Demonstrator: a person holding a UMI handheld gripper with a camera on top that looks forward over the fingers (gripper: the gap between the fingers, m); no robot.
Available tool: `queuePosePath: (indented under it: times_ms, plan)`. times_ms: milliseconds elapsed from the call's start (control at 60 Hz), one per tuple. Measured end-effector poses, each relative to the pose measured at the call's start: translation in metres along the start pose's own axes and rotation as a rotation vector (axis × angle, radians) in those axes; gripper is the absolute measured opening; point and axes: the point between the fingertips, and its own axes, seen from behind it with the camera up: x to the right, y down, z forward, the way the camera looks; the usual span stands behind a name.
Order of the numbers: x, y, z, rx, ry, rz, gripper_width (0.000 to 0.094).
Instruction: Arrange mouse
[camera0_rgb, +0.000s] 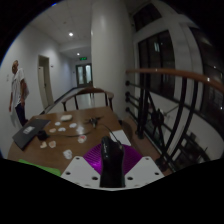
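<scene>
A black mouse (110, 158) stands lengthwise between my gripper's (111, 170) two fingers, with the purple pads (92, 157) pressed against both of its sides. The gripper is shut on it and holds it up in the air, on the near side of a long wooden table (95, 128). The mouse's lower end is hidden between the white finger bodies.
On the table lie a dark laptop-like item (31, 129), several small white objects (68, 128) and a paper (120, 136). A person (17, 90) stands at the left. A white column (108, 50) rises behind the table, and a railing (170, 120) runs along the right.
</scene>
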Motion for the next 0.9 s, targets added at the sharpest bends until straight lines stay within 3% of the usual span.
queuePosePath:
  times_ms: [133, 250, 333, 367, 483, 600, 650, 817, 900]
  plan:
    - [-0.078, -0.067, -0.094, 0.136, -0.056, -0.061, 0.0235]
    - [-0.168, -0.070, -0.146, 0.179, -0.142, -0.059, 0.0251]
    - [-0.229, -0.051, -0.142, 0.138, -0.175, -0.097, 0.0252]
    - [-0.233, -0.011, -0.153, 0.115, -0.181, -0.124, 0.0253]
    - [-0.271, 0.067, -0.132, -0.036, -0.202, -0.165, 0.0253]
    - [-0.275, 0.108, -0.118, -0.134, -0.176, -0.196, 0.0275]
    - [-0.274, 0.108, -0.117, -0.103, -0.173, -0.189, 0.0256]
    - [-0.274, 0.119, -0.124, -0.208, -0.245, -0.186, 0.0515]
    - [-0.271, 0.114, -0.147, -0.222, -0.327, -0.186, 0.0771]
